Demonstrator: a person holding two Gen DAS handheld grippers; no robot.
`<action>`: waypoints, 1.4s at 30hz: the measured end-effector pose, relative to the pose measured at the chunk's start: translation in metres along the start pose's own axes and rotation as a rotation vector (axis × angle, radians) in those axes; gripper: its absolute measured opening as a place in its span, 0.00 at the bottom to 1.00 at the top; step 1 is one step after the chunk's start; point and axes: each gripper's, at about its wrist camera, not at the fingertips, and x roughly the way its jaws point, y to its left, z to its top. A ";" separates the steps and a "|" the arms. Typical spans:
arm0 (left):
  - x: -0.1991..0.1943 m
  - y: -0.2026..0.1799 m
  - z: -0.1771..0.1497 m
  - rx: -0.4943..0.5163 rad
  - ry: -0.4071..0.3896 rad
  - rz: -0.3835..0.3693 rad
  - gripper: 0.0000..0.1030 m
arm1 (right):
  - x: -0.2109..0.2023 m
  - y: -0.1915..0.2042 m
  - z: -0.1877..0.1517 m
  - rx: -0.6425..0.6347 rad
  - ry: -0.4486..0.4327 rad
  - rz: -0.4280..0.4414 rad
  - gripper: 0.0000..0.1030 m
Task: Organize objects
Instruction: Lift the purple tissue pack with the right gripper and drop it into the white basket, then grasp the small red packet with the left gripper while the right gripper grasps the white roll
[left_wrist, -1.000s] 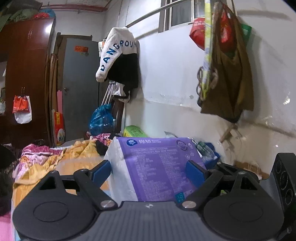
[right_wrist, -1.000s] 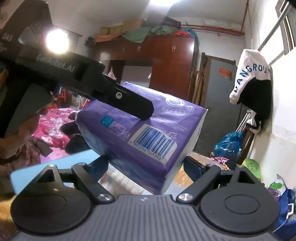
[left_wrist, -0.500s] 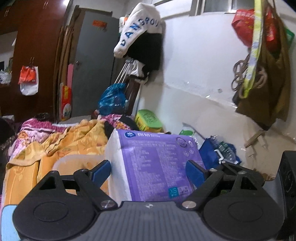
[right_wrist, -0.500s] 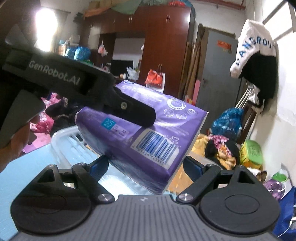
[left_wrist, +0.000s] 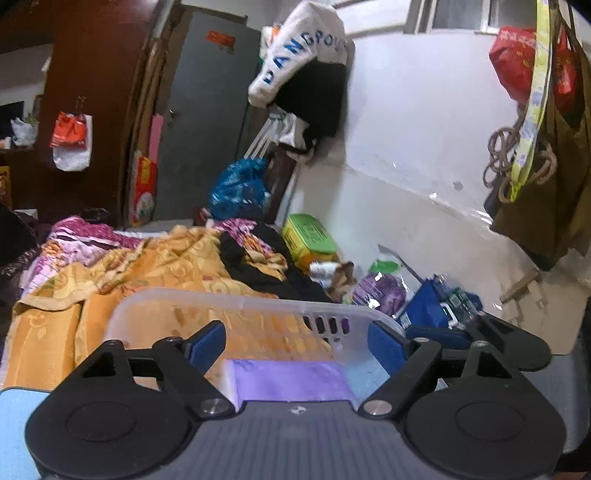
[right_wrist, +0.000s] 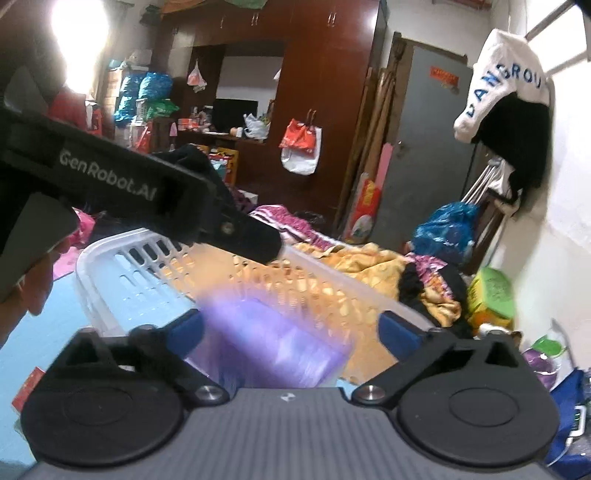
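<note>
A purple soft pack (left_wrist: 291, 380) lies low inside a clear slotted plastic basket (left_wrist: 236, 306), blurred by motion. It also shows in the right wrist view (right_wrist: 273, 343), inside the same basket (right_wrist: 122, 266). My left gripper (left_wrist: 297, 341) is open above the pack, its blue pads clear of it. My right gripper (right_wrist: 291, 328) is open too, just above the pack and not touching it. The left gripper's black body (right_wrist: 140, 192) crosses the right wrist view over the basket's near rim.
An orange patterned blanket (left_wrist: 147, 273) and dark clothes (left_wrist: 266, 269) lie behind the basket. A green box (left_wrist: 310, 236), purple bag (left_wrist: 380, 291) and blue bag (left_wrist: 432, 306) sit along the white wall. A blue mat (right_wrist: 55, 314) lies under the basket.
The purple pack was held in the left gripper over the basket. It has left the gripper and dropped into the basket. Both views have tilted downward.
</note>
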 end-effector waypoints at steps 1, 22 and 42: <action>-0.006 0.002 0.000 -0.013 -0.015 0.001 0.85 | -0.004 0.000 -0.002 -0.009 0.012 -0.014 1.00; -0.149 -0.005 -0.141 0.053 -0.080 0.116 1.00 | -0.088 -0.010 -0.113 0.345 -0.135 0.080 1.00; -0.114 -0.029 -0.181 0.106 -0.049 0.097 0.95 | -0.075 0.011 -0.137 0.278 -0.128 0.060 0.89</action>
